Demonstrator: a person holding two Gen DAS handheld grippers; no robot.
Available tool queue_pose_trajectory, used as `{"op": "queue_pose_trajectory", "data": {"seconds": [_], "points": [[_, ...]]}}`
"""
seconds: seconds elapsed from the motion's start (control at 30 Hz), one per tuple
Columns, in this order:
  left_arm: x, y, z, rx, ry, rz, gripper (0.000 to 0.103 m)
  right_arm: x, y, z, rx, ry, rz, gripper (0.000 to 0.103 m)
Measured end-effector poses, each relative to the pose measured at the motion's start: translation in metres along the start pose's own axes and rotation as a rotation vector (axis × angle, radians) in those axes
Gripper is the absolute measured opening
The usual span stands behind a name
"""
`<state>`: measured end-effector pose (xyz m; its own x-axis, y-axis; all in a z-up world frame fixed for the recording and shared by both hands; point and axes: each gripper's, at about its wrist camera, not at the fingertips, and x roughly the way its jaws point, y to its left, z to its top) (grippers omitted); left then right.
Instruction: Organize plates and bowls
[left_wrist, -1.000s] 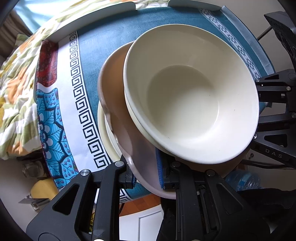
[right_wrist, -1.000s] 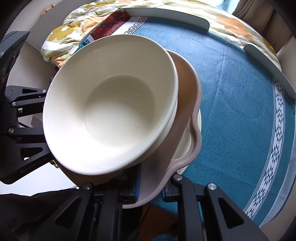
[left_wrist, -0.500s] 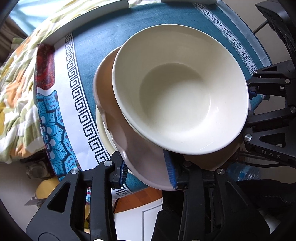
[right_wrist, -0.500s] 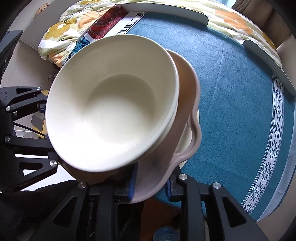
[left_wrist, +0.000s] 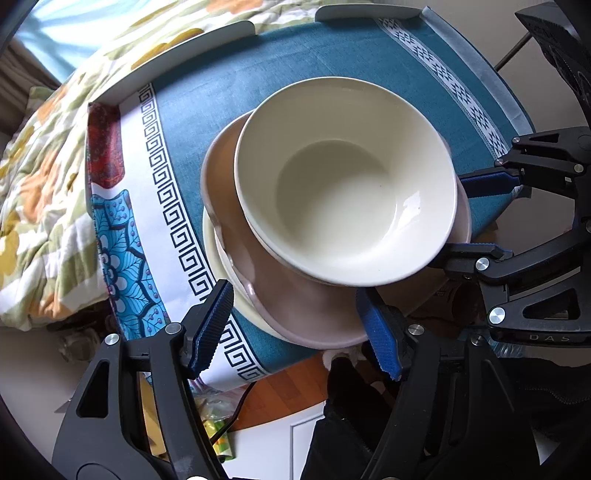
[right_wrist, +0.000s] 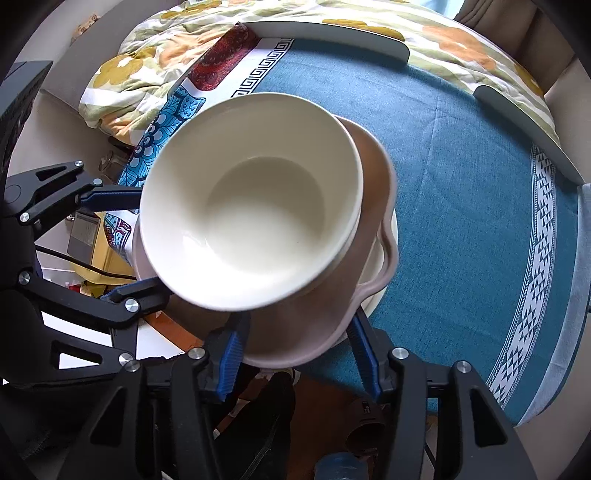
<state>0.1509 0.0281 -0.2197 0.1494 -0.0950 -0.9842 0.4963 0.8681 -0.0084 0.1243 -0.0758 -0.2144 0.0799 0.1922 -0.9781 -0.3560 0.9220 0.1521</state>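
A cream bowl (left_wrist: 343, 184) sits stacked in a pink wavy-rimmed plate (left_wrist: 303, 314), which rests on a cream plate (left_wrist: 218, 251) at the near edge of the blue tablecloth. The stack also shows in the right wrist view: bowl (right_wrist: 255, 225), pink plate (right_wrist: 303, 332), cream plate (right_wrist: 380, 280). My left gripper (left_wrist: 295, 325) is open, its fingers spread either side of the pink plate's rim. My right gripper (right_wrist: 299, 347) is open too, its fingers flanking the rim on the opposite side. Each gripper appears in the other's view.
The table (left_wrist: 207, 85) carries a blue cloth with a Greek-key border (left_wrist: 166, 192). A floral quilt (left_wrist: 40, 184) lies beyond the far edge. Wooden floor (left_wrist: 280, 391) and clutter lie below the near edge. Chair backs (right_wrist: 328, 37) edge the far side.
Both grippers have opened and let go of the pink plate's rim, then drawn back a little. The stack now rests on the table.
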Motion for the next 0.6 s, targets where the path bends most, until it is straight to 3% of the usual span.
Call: {"op": "queue_pose_trajectory", "data": {"seconds": [0.2,0.33,0.53,0.57,0.6], "points": [[-0.031,-0.003,-0.017,0.0,-0.073,0.001,0.067,-0.024,0.003,-0.018,0.049,-0.063,-0.007,0.049],[-0.062,-0.003,-0.031,-0.049,-0.151,0.007,0.067,-0.053,0.007,-0.035,0.084,-0.151,-0.021,0.049],[-0.145,-0.021,-0.052,-0.17,-0.405,0.064,0.067,-0.131,0.023,-0.066,0.113,-0.384,-0.086,0.049],[-0.162,-0.026,-0.057,-0.189,-0.461,0.084,0.068,-0.147,0.022,-0.073,0.122,-0.431,-0.097,0.051],[-0.18,-0.031,-0.062,-0.209,-0.517,0.103,0.073,-0.163,0.025,-0.079,0.131,-0.475,-0.117,0.062]]}}
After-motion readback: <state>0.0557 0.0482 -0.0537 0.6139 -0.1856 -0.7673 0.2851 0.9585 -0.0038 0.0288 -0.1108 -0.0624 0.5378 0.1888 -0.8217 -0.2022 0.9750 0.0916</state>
